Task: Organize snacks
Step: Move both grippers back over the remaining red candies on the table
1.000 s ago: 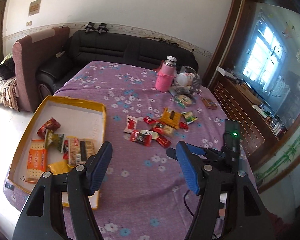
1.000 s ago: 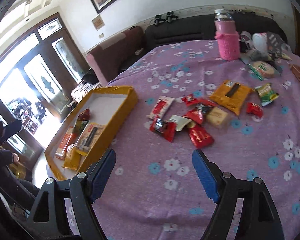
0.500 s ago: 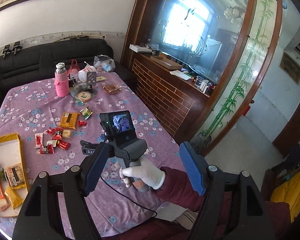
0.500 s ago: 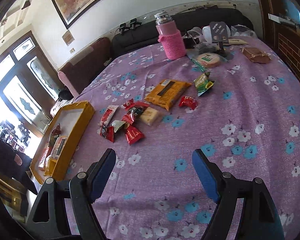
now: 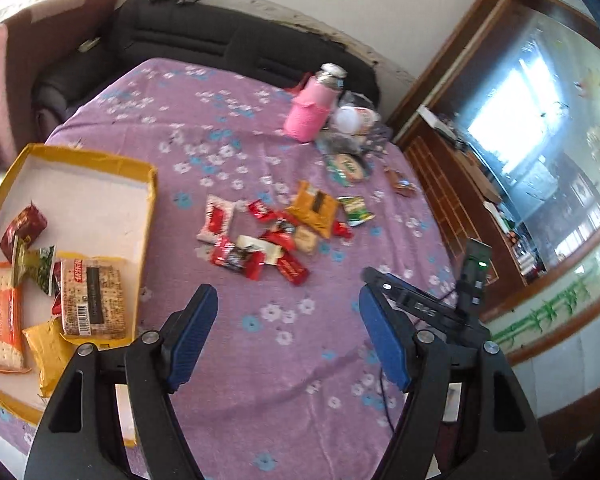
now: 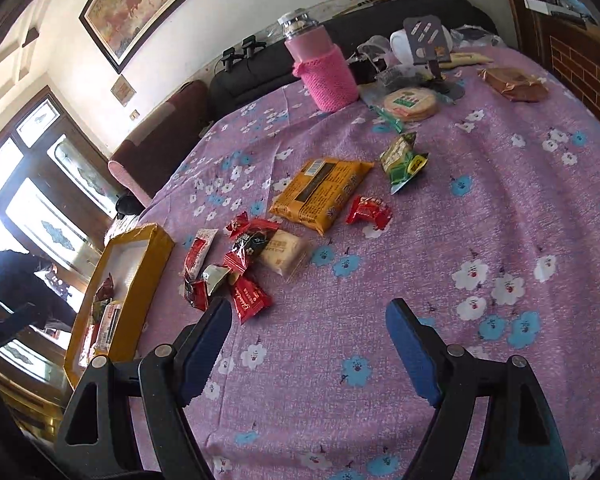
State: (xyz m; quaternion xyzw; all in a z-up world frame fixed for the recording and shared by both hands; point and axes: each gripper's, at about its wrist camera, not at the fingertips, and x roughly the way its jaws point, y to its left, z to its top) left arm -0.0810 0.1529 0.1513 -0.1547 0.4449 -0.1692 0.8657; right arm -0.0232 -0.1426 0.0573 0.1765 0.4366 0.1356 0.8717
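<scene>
While hovering over the purple floral surface (image 5: 284, 376), left hand-held gripper (image 5: 288, 340) spread wide, gripping nothing; right hand-held gripper (image 6: 312, 352) likewise spread and unloaded. Loose snack packets (image 5: 260, 240) clustered mid-surface, ahead of both. Yellow tray (image 5: 150, 200) at left, containing cracker packs (image 5: 92, 296). Pink-sleeved flask (image 6: 324, 72) at far edge.
</scene>
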